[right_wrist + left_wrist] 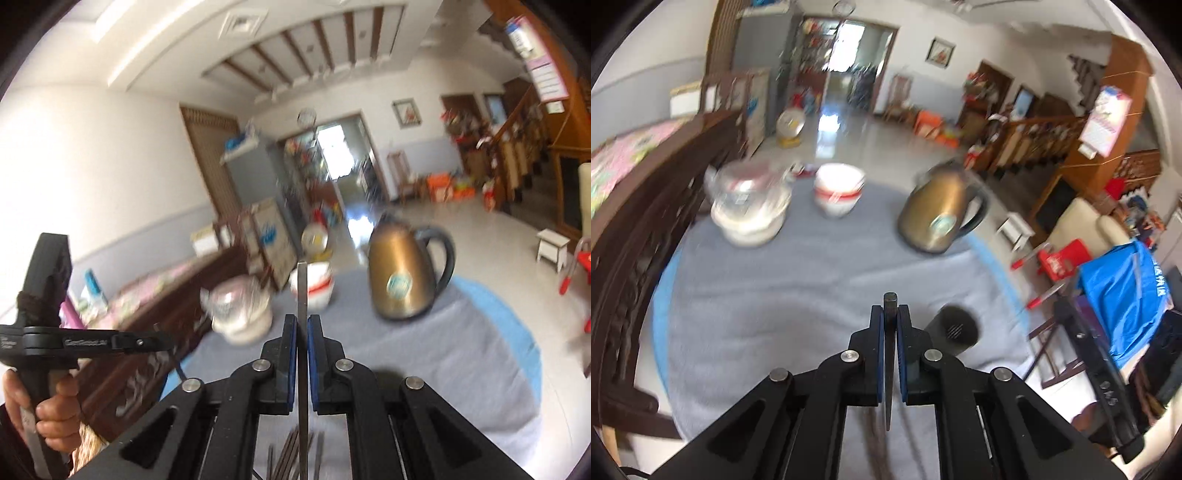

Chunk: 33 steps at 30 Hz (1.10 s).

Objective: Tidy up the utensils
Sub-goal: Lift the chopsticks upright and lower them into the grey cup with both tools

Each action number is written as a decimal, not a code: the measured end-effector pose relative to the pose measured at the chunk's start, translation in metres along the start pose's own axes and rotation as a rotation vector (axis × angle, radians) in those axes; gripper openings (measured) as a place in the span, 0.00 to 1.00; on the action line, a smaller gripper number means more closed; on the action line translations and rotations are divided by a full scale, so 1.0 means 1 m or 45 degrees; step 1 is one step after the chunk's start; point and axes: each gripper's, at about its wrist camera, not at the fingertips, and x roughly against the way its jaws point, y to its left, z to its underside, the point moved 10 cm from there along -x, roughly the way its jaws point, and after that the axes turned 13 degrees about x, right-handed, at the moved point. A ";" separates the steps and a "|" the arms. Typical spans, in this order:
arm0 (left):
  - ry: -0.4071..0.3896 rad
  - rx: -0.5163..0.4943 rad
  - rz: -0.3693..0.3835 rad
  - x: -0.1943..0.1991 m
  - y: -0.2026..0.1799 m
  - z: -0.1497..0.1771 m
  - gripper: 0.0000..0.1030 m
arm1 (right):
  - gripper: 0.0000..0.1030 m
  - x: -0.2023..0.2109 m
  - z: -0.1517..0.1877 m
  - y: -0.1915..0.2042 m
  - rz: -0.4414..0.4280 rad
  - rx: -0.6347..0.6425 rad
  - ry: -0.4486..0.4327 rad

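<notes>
Left wrist view: blurred, looks down over the table
Table (775, 295): round, grey cloth on top, light blue edge showing around it
Kettle (938, 214): bronze body, dark handle, stands at far right of the cloth; also upright in right wrist view (402, 273)
Lidded pot (750, 206): white, glass lid, far left of the cloth; blurred
Bowls (838, 192): white with red band, stacked, between pot and kettle, apart from both
Holder (955, 328): dark cylinder with small perforations, on the cloth just right of the left gripper's tip; looks tilted, too blurred to be sure
Left gripper (890, 314): jaws nearly closed, clamped on 1 thin dark utensil
Dark utensil (890, 301): squared end pokes just past the fingertips, tapered end runs back between the pads toward the camera; type unclear
Right wrist view: aimed higher, takes in room and ceiling; same table beyond
Right gripper (303, 321): jaws nearly closed, gripping 1 flat metal utensil
Metal utensil (303, 295): thin strip, upright in frame, extends well past the fingertips, overlaps the bowls behind it; type unclear
Loose sticks (291, 454): several thin dark rods below the right gripper at bottom edge, look like chopsticks
Left hand (44, 417): person's fingers wrapped on the other gripper's handle, far left of right wrist view
</notes>
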 end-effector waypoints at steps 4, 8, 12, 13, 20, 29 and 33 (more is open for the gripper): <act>-0.071 -0.032 0.066 -0.002 -0.037 -0.026 0.06 | 0.06 0.003 -0.034 -0.025 0.070 -0.049 -0.133; -0.176 -0.009 0.134 -0.012 -0.068 -0.053 0.06 | 0.06 -0.001 -0.063 -0.046 0.202 -0.031 -0.273; -0.245 0.033 0.174 -0.035 -0.088 -0.064 0.06 | 0.06 -0.018 -0.070 -0.058 0.301 -0.008 -0.332; -0.251 0.040 0.184 -0.038 -0.091 -0.062 0.06 | 0.06 -0.023 -0.071 -0.061 0.333 0.004 -0.343; -0.192 0.048 0.091 -0.096 -0.081 -0.038 0.06 | 0.06 -0.078 -0.038 -0.082 0.371 -0.012 -0.208; -0.023 0.038 0.001 -0.110 -0.043 -0.003 0.12 | 0.10 -0.081 0.023 -0.083 0.194 -0.103 0.025; -0.034 0.050 0.002 -0.086 -0.020 0.006 0.46 | 0.38 -0.062 0.039 -0.085 0.125 -0.169 0.082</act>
